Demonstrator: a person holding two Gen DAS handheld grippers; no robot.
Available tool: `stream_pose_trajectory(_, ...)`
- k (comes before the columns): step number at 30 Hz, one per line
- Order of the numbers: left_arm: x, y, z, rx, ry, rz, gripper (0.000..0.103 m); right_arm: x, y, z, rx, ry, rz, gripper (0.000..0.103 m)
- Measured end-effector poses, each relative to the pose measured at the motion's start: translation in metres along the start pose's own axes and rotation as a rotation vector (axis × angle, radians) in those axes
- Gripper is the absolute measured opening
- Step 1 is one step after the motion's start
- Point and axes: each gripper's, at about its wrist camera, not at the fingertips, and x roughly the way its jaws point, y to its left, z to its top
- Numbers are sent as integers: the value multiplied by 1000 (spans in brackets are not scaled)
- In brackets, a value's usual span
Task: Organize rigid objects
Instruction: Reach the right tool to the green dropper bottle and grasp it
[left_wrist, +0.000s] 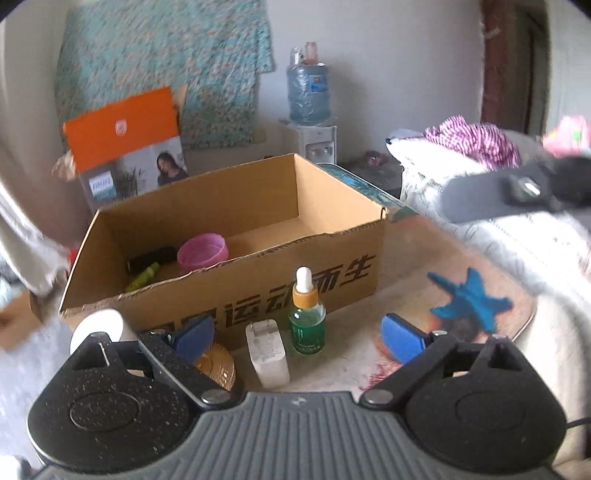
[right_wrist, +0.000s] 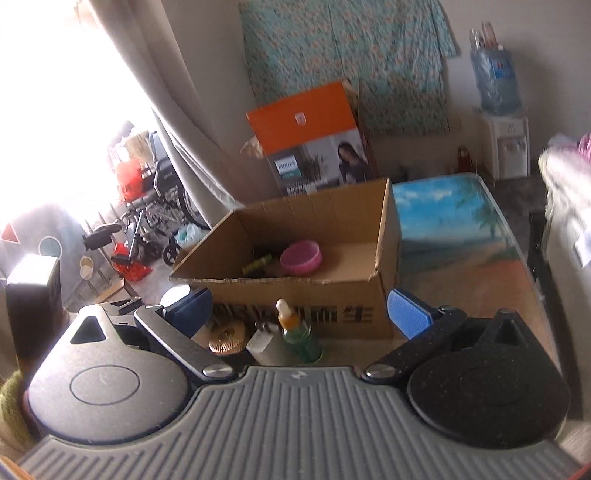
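Here both grippers hover low over the table (left_wrist: 369, 280), in front of the open box (left_wrist: 236, 236). The left gripper (left_wrist: 299, 338) has its fingers (left_wrist: 402, 341) spread wide and they hold nothing. Between them stand the dropper bottle (left_wrist: 307, 317) and the white charger (left_wrist: 267, 354), side by side and just in front of the box wall. The gold disc (left_wrist: 218, 365) lies beside the charger, partly hidden behind the left blue pad. A white round thing (left_wrist: 98, 326) sits further left, near the box corner. No finger touches any of these things.

The right gripper (right_wrist: 299, 317) is also wide open and empty. In its view the same three things, the bottle (right_wrist: 299, 332), the charger (right_wrist: 264, 343) and the disc (right_wrist: 227, 336), are between the fingers (right_wrist: 410, 319), close to the camera and a little blurred.

Inside the box, at its left end, lie a pink bowl (left_wrist: 202, 253), a dark tube (left_wrist: 151, 258) and a green tube (left_wrist: 142, 277); the rest of the box floor is bare cardboard. A blue star (left_wrist: 471, 299) lies on the table to the right, well apart from the box. In the left view a blurred dark arm (left_wrist: 517, 192) crosses at the upper right. Behind the box stand an orange carton (left_wrist: 125, 147) and a water dispenser (left_wrist: 312, 110).
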Motion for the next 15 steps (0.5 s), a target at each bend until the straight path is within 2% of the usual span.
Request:
stream_pose_trajectory(3, 9, -9, -3, 51, -20, 15, 97, 21, 4, -2, 10, 24, 4, 97)
stream_pose_trajectory(7, 23, -12, -1, 83, -30, 17, 91, 52, 13, 5, 3, 67, 3, 90)
stream_pose_trajectory(10, 32, -13, 0, 108, -33, 15, 83, 82, 15, 10, 2, 113, 19, 78)
stream_pose_trajectory(12, 37, -14, 0, 127, -34, 15, 75, 98, 17, 11, 3, 141, 25, 73)
stream_pose_trajectory(15, 44, -16, -1, 147, -30, 8, 66, 118, 15, 11, 13, 180, 33, 59)
